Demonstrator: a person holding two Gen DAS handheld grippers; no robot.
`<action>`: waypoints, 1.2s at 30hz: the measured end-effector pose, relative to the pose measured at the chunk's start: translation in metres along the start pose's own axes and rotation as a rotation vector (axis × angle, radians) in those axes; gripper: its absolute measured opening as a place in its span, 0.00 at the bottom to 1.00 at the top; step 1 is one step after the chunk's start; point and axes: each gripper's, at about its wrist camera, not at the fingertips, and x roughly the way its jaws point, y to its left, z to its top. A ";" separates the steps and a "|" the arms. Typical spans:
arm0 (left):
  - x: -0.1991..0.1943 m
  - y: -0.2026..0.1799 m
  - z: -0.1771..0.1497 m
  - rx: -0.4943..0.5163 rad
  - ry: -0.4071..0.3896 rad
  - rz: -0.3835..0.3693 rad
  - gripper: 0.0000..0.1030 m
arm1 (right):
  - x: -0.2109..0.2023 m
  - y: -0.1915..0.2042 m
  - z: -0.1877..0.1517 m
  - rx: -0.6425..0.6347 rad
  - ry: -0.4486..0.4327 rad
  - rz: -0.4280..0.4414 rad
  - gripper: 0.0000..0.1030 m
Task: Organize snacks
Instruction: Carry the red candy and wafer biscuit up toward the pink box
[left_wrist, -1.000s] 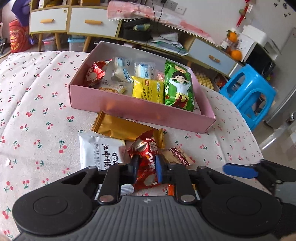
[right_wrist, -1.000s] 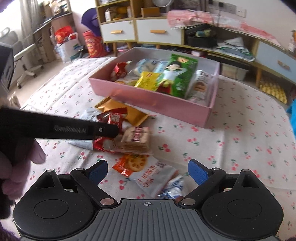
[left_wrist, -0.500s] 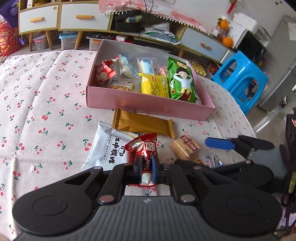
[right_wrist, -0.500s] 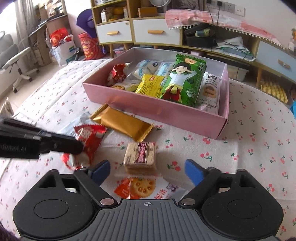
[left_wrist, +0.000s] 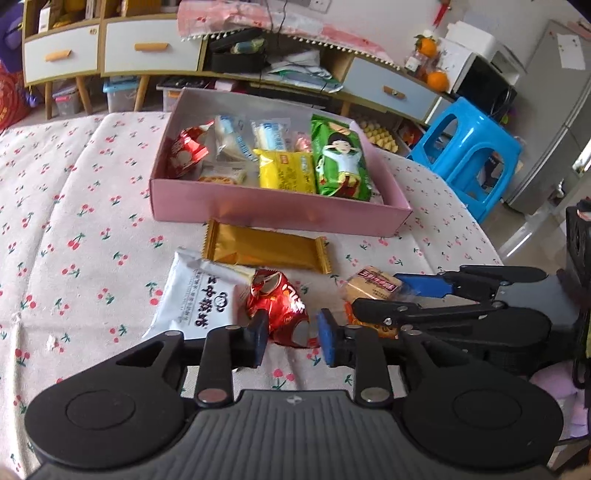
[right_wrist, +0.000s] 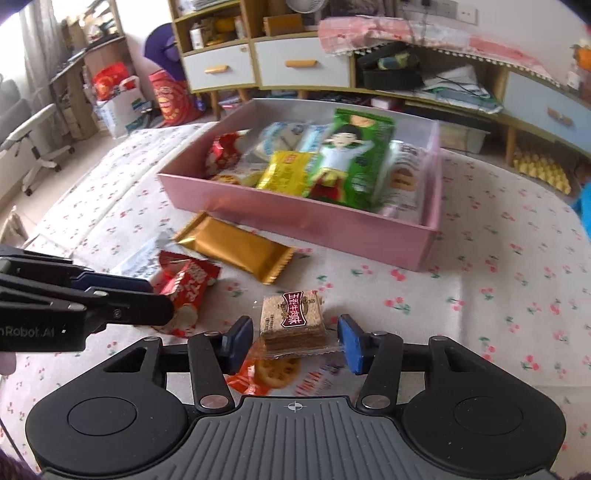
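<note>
Since the earlier pictures the left gripper (left_wrist: 290, 334) has let go: its jaws have just been opening, and the crinkled red foil snack packet (left_wrist: 277, 308) that was pinched between them now lies loose in the gap, neither pad pressing it. The right gripper (right_wrist: 295, 341) has just been closing from wide; its blue pads now stand either side of the square brown cracker stack in clear wrap (right_wrist: 291, 321), which was further ahead of it a second ago, with a sliver of space at each side, so it holds nothing yet.

In the left view, the white pillow pack with black characters (left_wrist: 199, 295) lies at ten o'clock from the red packet, touching it. The flat gold foil bar (left_wrist: 266, 249) is at twelve, just beyond. Under the right gripper, at six o'clock from the cracker stack, sits an orange biscuit packet (right_wrist: 267, 373). Farthest, at twelve, the shallow pink cardboard box (left_wrist: 277, 214) on the cherry-print tablecloth (left_wrist: 74, 221) already holds a green packet, a yellow one and several others.

The risks, as I judge them: the right pads may catch only the slippery wrap's flange and the stack slide out on lifting, or drag the orange packet along. The two grippers are close, so they could knock together.
</note>
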 end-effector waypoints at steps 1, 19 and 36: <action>0.001 -0.001 0.000 -0.001 -0.005 0.001 0.37 | -0.001 -0.003 0.000 0.015 0.006 -0.010 0.48; 0.022 -0.003 -0.002 -0.190 -0.018 0.003 0.27 | -0.011 -0.023 0.009 0.166 0.028 0.023 0.41; 0.004 0.006 0.003 -0.206 -0.026 -0.035 0.04 | -0.016 -0.036 0.019 0.309 0.030 0.071 0.40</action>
